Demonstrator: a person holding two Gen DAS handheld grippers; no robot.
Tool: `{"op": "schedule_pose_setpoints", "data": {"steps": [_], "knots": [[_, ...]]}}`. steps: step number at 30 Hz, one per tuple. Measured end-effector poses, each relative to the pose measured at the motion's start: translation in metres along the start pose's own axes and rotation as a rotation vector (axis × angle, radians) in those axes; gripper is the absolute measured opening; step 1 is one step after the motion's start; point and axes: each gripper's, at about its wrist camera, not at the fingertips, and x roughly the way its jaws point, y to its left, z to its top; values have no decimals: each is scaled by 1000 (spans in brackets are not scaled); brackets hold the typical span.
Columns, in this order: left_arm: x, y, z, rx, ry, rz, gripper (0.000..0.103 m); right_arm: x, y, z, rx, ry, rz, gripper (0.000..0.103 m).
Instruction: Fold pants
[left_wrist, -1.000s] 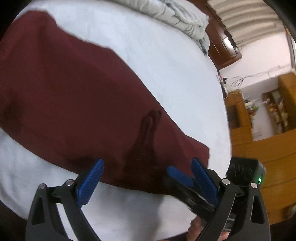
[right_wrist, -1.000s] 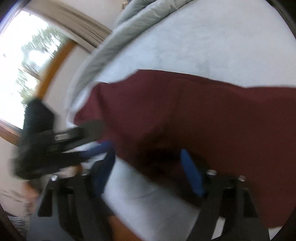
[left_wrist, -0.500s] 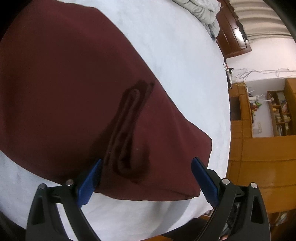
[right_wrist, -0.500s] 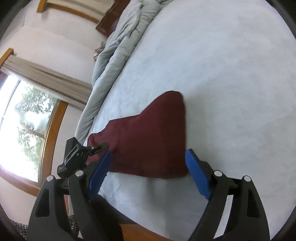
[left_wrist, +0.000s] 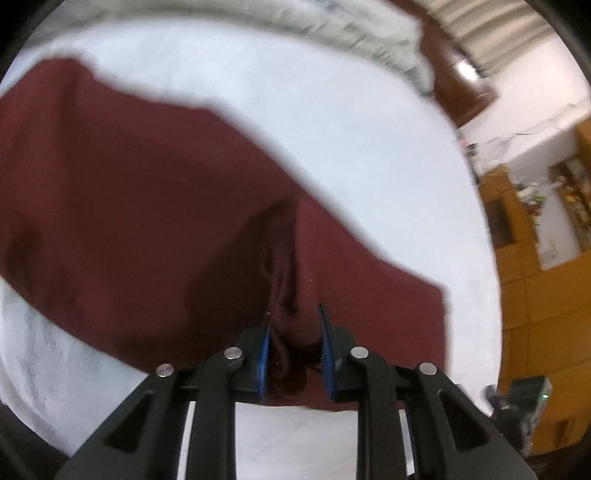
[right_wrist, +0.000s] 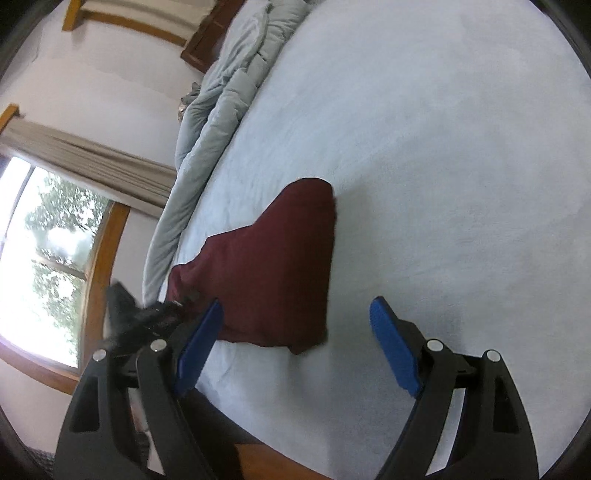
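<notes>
Dark red pants (left_wrist: 129, 221) lie spread on a pale bed sheet (left_wrist: 332, 129). My left gripper (left_wrist: 294, 325) is at their near edge, its jaws closing, with a bunched ridge of the fabric pinched between the blue pads. In the right wrist view the pants (right_wrist: 273, 280) narrow to a corner, and my right gripper (right_wrist: 295, 306) hovers open just short of their near edge, its pads touching nothing. That view also shows the left gripper (right_wrist: 147, 317), blurred, at the pants' left end.
A crumpled grey duvet (right_wrist: 221, 99) runs along the far side of the bed. A window with a curtain (right_wrist: 44, 258) is on the left, and wooden cabinets (left_wrist: 535, 295) stand past the bed's right edge. The bed's wooden edge is just below both grippers.
The left jaws have gone from wide apart to closed on a raised fold of the pants. The right gripper swung off the fabric early on and has since held still.
</notes>
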Motion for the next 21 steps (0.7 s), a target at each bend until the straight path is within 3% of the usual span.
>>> {"op": "schedule_pose_setpoints", "data": {"steps": [1,9,13,14,15,20,21], "knots": [[11,10,-2,-13,24,-17,24,7,-1,1,16,24,2,82],[10,21,-7,-31,-22,-86,28,66,-12,13,71,183,19,89],[9,25,-7,-30,-18,-87,29,79,-8,20,46,212,37,91],[9,26,-10,-28,-20,-87,29,81,-5,21,31,216,53,89],[9,26,-10,-26,-22,-88,29,82,-1,21,19,226,104,71],[10,26,-12,-27,-25,-87,29,102,-2,19,67,301,201,71],[10,26,-14,-26,-26,-84,30,105,-6,18,102,300,224,60]]}}
